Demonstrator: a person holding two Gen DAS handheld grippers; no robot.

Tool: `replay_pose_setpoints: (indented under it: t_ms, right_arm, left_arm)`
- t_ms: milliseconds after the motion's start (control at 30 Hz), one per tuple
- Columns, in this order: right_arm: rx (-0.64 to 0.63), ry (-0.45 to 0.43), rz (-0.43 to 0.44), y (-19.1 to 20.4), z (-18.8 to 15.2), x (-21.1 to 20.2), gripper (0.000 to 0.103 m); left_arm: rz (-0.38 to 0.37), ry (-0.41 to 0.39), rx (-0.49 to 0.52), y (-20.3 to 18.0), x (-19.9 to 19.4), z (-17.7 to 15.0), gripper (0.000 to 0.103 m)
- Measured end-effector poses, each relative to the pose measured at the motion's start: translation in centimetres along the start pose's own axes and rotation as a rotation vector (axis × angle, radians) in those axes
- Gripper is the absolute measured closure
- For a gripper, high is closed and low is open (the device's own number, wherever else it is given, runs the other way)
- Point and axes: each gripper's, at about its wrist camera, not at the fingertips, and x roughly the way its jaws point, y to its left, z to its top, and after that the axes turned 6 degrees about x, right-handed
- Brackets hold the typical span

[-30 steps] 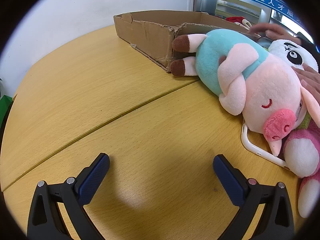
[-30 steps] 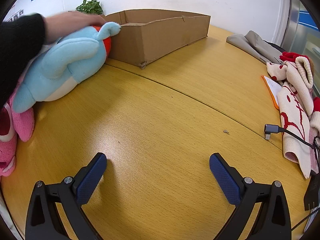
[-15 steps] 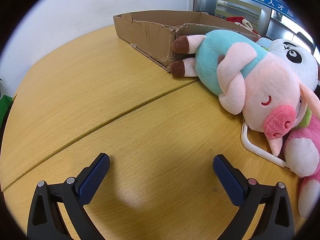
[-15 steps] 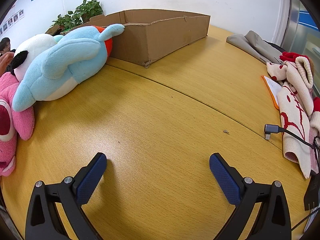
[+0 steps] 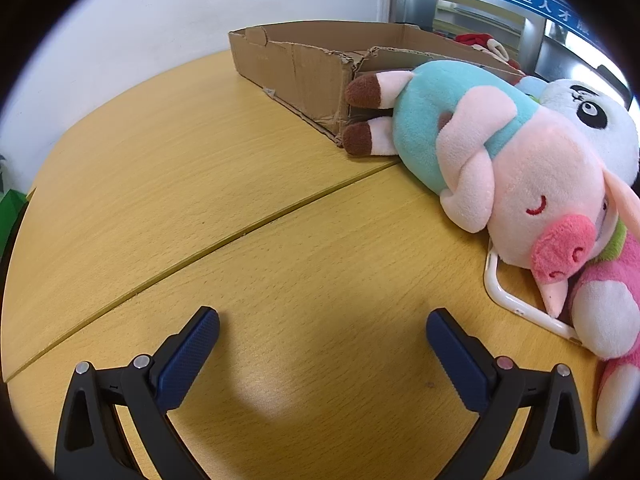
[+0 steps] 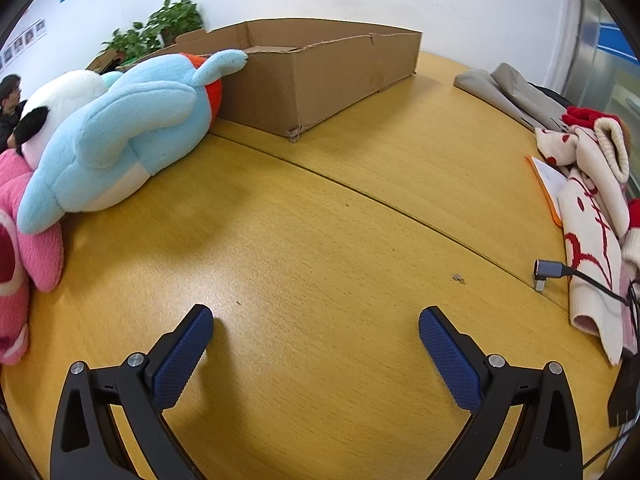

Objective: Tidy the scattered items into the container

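A long low cardboard box [image 5: 312, 64] [image 6: 320, 80] sits at the back of the wooden table. A pink pig plush in a teal shirt [image 5: 500, 152] lies against its corner, with a panda plush [image 5: 592, 128] behind and a pink plush [image 5: 612, 304] in front. From the right wrist view I see a light blue plush [image 6: 120, 136] leaning on the box, the panda plush [image 6: 60, 100] and the pink plush [image 6: 20, 248]. My left gripper [image 5: 322, 330] is open over bare table, well short of the pig. My right gripper [image 6: 316, 326] is open too, right of the blue plush.
A white frame [image 5: 516, 300] lies under the pig's snout. On the right are a red and cream knitted cloth [image 6: 592, 208], a grey cable plug [image 6: 546, 274], an orange-edged notebook [image 6: 548, 184] and folded grey fabric [image 6: 508, 92]. A person [image 6: 10, 96] and potted plants [image 6: 160, 28] are behind.
A person's hand and sleeve that rested on the plush toys by the box have withdrawn out of view. Both grippers have stayed still and open.
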Motion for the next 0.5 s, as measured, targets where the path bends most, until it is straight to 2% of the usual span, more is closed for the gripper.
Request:
replay_pose_setpoints:
  t_ms: [133,500]
  right_arm:
    - [0.014,0.000,-0.005,0.00,0.18,0.09,0.000]
    - [0.028,-0.001,-0.007,-0.07,0.05,-0.04,0.000]
  left_arm:
    - [0.019,0.004,-0.026,-0.16,0.36,0.41,0.000]
    - [0.014,0.004,-0.025,0.35,0.44,0.66,0.000]
